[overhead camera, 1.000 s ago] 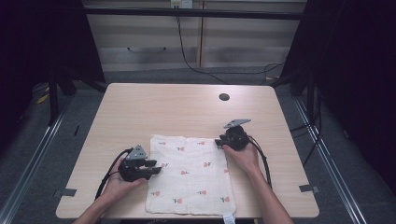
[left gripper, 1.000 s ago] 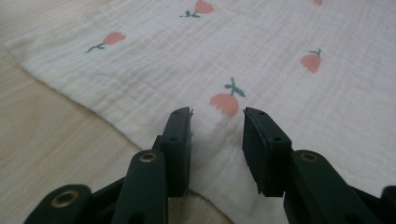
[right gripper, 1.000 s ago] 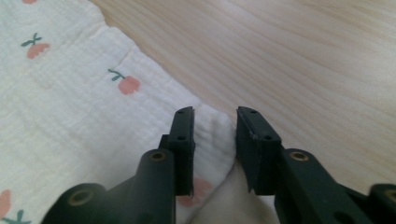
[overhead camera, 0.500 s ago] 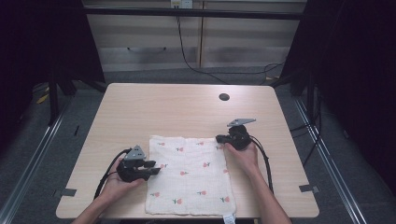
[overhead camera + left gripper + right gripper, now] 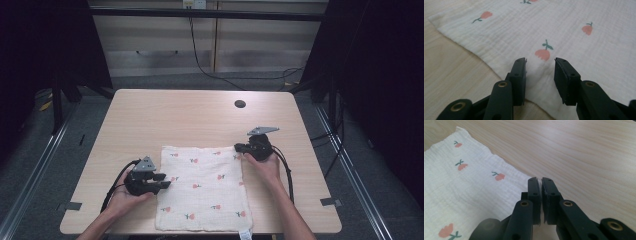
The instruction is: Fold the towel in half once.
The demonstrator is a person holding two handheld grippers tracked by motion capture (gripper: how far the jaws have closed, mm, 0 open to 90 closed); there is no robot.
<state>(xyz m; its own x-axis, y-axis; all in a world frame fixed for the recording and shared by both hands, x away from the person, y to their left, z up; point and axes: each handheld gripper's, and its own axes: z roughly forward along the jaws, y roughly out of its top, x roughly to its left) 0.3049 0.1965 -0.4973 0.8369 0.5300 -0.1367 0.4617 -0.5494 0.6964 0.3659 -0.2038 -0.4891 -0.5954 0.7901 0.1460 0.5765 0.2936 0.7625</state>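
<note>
While the right gripper (image 5: pixel 240 148) is clamped on the cloth (image 5: pixel 205 187) at 2 o'clock, the open left gripper (image 5: pixel 165 181) should be closed on the 9 o'clock edge before lifting.

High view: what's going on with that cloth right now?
A person works a white flower-printed muslin cloth lying flat on the light wooden table. The right gripper sits at the cloth's far right corner; its jaws have just been closing and are nearly together on the cloth's edge. The left gripper stands open over the cloth's left edge, gripping nothing yet.
</note>
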